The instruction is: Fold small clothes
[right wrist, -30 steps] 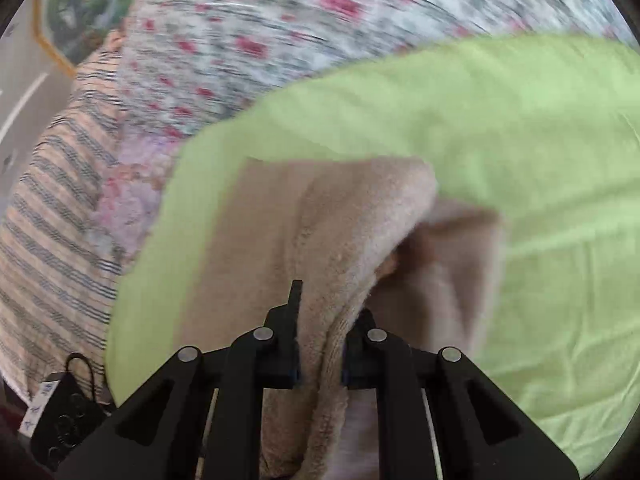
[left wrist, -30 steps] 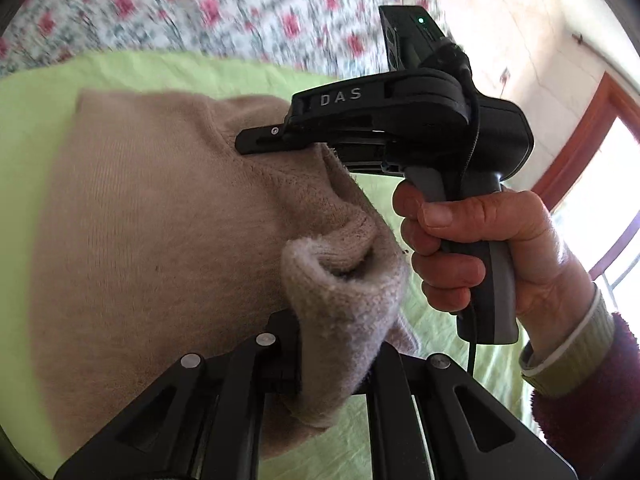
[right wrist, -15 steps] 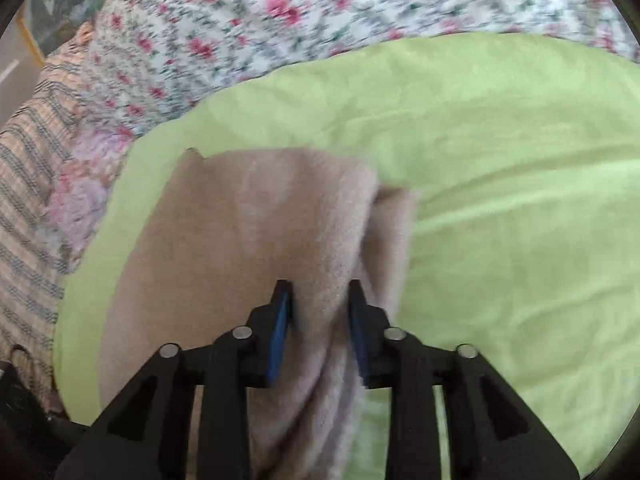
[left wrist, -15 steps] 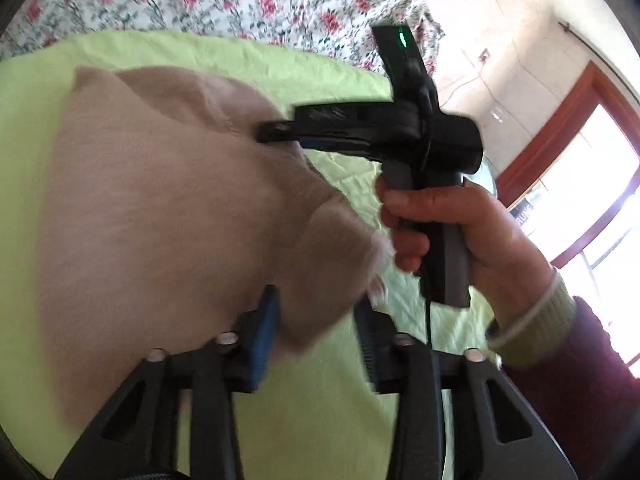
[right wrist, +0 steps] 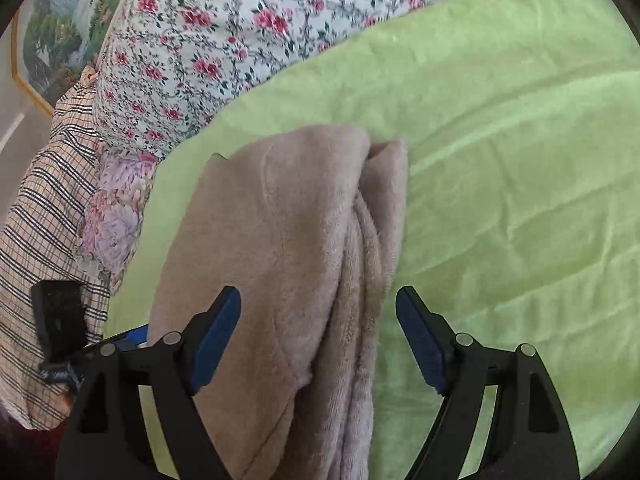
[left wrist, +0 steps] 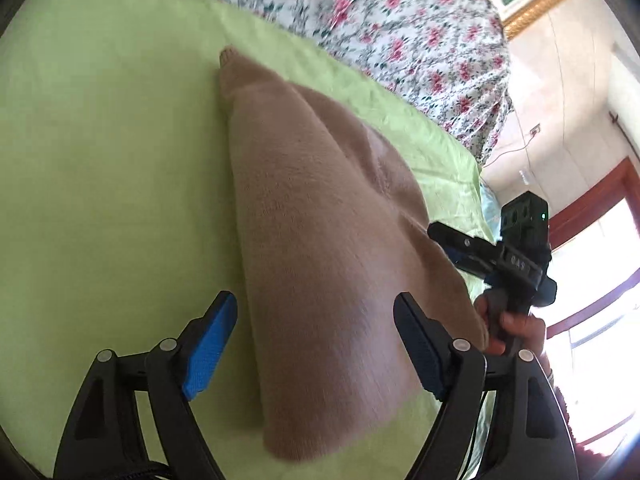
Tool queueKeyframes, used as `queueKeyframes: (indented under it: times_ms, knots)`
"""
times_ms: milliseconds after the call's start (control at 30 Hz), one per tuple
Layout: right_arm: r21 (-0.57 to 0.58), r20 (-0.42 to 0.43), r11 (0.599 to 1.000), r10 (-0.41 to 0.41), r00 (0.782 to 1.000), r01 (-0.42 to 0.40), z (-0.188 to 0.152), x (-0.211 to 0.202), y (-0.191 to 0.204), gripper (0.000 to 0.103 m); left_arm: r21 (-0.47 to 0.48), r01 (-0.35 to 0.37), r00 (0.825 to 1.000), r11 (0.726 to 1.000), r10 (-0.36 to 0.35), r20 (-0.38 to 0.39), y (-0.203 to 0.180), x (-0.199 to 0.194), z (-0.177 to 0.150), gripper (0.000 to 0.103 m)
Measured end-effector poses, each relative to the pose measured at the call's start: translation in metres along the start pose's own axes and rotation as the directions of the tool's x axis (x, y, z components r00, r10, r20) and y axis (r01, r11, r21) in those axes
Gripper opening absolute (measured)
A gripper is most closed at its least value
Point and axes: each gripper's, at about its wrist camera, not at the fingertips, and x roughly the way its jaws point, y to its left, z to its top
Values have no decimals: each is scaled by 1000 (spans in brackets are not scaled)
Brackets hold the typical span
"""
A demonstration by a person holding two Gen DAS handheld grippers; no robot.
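A small beige knit garment (left wrist: 320, 240) lies folded on a light green blanket (left wrist: 100, 160). My left gripper (left wrist: 316, 320) is open, its blue-padded fingers spread either side of the garment's near end, holding nothing. My right gripper (right wrist: 318, 316) is open too, spread over the garment (right wrist: 280, 260), whose layered folded edge runs along its right side. In the left wrist view the right gripper (left wrist: 472, 248) shows at the garment's far right edge, held by a hand.
The green blanket (right wrist: 500, 160) lies on a flowered bedspread (right wrist: 200, 40), also seen in the left wrist view (left wrist: 400, 20). A checked cloth (right wrist: 44, 220) lies at the left. A wall, a framed picture and a red-framed window (left wrist: 592, 200) are behind.
Both grippers were shut on the beige garment a second ago. Both have opened and let it go, and it now lies flat and folded over on the blanket.
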Motion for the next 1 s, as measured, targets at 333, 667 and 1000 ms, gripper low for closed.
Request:
queueKeyframes:
  times_ms: [333, 667, 1000]
  knots:
    - [25, -39, 998, 50, 998, -49, -9, 19, 11, 31, 52, 44, 998, 998, -42, -40, 3, 42, 12, 50]
    - [-89, -30, 951, 295, 955, -296, -57, 36, 124, 30, 108, -27, 996, 994, 18, 86, 32, -112, -36, 47]
    - [-96, -150, 958, 254, 956, -269, -111, 110, 166, 34, 10, -116, 993, 993, 116, 37, 117, -141, -89, 55]
